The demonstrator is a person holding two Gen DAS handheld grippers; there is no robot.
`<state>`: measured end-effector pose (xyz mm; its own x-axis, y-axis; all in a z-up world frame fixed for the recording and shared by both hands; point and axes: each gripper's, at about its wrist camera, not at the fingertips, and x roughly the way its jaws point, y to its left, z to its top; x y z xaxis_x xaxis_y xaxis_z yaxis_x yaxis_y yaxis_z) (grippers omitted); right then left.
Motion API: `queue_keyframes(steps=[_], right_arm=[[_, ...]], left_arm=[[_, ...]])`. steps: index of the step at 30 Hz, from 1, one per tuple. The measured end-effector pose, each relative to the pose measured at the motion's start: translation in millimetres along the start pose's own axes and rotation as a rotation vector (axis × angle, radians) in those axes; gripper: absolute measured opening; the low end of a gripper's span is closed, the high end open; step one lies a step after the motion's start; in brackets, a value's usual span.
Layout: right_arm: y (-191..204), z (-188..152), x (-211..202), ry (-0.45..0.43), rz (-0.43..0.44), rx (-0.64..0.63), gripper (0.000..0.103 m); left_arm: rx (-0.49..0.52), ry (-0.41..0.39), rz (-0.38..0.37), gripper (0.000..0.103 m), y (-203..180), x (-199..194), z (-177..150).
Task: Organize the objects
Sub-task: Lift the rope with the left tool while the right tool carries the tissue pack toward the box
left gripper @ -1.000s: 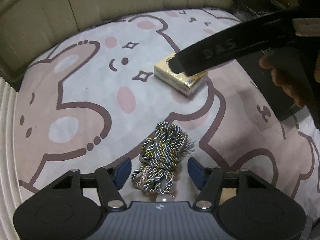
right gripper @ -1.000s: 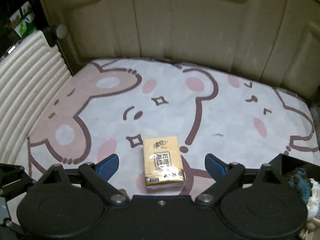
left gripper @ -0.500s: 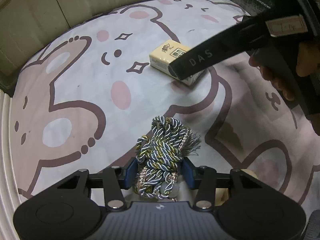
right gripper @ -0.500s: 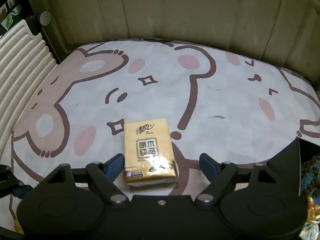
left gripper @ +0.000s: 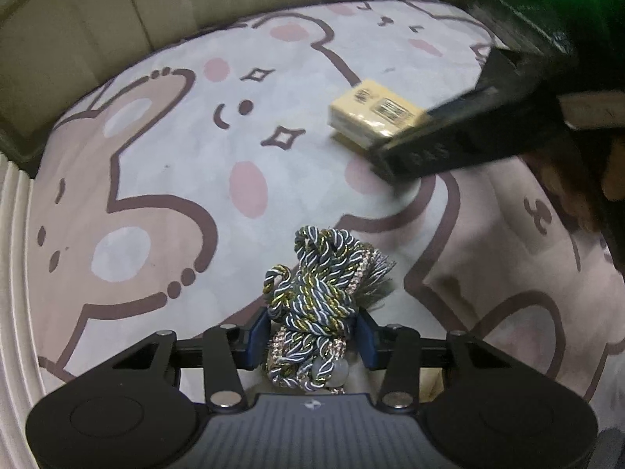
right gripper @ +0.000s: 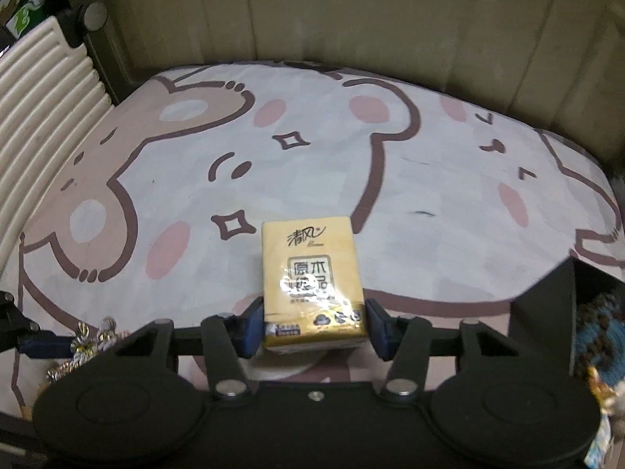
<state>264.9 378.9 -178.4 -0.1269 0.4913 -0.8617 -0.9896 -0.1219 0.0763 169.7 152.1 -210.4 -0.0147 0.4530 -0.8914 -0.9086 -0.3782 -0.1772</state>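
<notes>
My left gripper (left gripper: 310, 338) is shut on a bundle of blue, gold and white twisted rope (left gripper: 320, 297) that rests on the cartoon bear mat (left gripper: 164, 164). My right gripper (right gripper: 314, 326) is shut on a yellow tissue pack (right gripper: 312, 273), its blue pads against the pack's two sides. In the left wrist view the tissue pack (left gripper: 375, 115) lies at the upper right, with the right gripper's black body over its near end. A bit of the rope (right gripper: 84, 346) shows at the lower left of the right wrist view.
A black box (right gripper: 547, 320) with blue knitted things inside stands at the mat's right edge. A white ribbed surface (right gripper: 43, 101) runs along the left. Beige padded walls (right gripper: 351, 19) close the back.
Both grippers have closed: the left on the rope bundle, the right on the tissue pack after moving forward around it.
</notes>
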Motion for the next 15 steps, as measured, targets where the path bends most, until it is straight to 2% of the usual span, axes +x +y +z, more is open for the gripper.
queue_keyframes(steps=[15], right_arm=[[-12,-4,-63,-0.103,0.017,0.105,0.054]], left_arm=[[-0.181,-0.133,0.061,0.047,11,-45,7]])
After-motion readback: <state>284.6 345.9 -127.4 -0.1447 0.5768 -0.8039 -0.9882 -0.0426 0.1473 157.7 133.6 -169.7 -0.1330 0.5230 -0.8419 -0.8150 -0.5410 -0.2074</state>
